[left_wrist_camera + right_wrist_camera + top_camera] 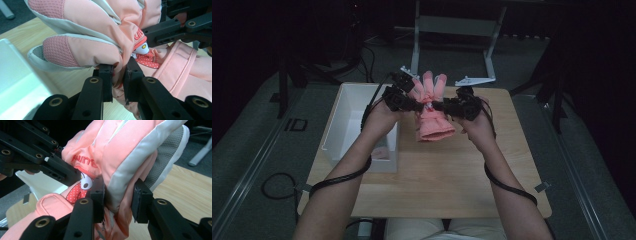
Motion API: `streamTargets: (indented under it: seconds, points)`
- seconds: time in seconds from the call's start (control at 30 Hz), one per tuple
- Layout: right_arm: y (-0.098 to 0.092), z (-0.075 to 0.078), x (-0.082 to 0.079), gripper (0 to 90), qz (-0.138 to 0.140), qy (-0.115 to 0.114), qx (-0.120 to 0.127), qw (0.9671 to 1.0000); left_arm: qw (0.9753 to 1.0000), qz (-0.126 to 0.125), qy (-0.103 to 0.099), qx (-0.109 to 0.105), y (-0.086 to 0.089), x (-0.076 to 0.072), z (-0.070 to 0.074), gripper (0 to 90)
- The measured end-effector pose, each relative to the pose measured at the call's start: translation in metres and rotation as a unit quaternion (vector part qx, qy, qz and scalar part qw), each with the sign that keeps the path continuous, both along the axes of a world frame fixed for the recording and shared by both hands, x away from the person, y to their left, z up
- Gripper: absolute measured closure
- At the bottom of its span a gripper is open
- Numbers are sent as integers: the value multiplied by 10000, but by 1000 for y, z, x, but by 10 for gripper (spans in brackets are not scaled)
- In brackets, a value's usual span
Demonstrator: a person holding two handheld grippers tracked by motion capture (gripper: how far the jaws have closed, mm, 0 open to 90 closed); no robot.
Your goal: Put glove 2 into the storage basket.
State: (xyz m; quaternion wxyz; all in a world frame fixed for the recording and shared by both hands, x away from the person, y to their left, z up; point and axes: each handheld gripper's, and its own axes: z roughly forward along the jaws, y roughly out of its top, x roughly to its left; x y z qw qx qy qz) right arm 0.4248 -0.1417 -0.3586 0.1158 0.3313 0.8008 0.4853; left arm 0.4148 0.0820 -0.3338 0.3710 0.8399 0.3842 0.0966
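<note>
Pink padded glove [430, 107] held above the table [432, 170], pinched at opposite edges by left gripper [416, 106] and right gripper [438, 105]. Judged light, soft, compressible; grip seams.

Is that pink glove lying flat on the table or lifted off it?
Lifted. The pink glove hangs between the left gripper and right gripper, fingers up, cuff down; both grippers pinch its sides.

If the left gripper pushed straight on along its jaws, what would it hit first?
The pink glove itself: the left gripper already has a fold of it between its jaws. Just beyond, probably, sits the right gripper, gripping the glove from the opposite side; depth there is hard to judge.
</note>
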Motion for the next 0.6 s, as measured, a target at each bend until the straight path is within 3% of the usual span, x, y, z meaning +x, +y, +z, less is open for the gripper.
streamTargets:
  seconds: [0.33,0.6]
  points:
    - [48,18,4,672,298,-84,47,9995,9992,369,-87,140,50,-12,22,789]
    - [97,16,9,672,557,-9,33,9984,9973,697,-14,213,93,-19,18,789]
